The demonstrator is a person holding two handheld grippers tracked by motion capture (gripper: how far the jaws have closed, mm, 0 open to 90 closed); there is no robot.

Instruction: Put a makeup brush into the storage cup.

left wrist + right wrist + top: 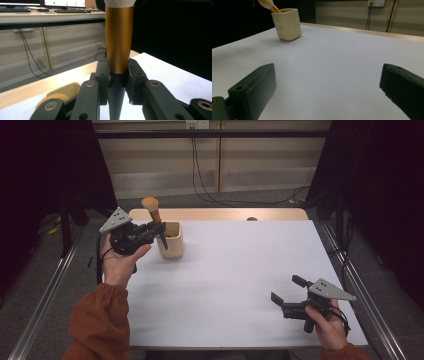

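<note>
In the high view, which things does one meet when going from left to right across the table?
left gripper shut on the makeup brush → cream cup → bare white tabletop → right gripper, jaws open and holding nothing.

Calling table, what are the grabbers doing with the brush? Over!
Left gripper shut on brush, above cup. Right gripper open. Nothing in the way.

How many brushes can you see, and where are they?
1. The brush is held in the left tool, bristles up, right over the cream cup at the back left of the table. More could be hiding inside the cup.
</note>
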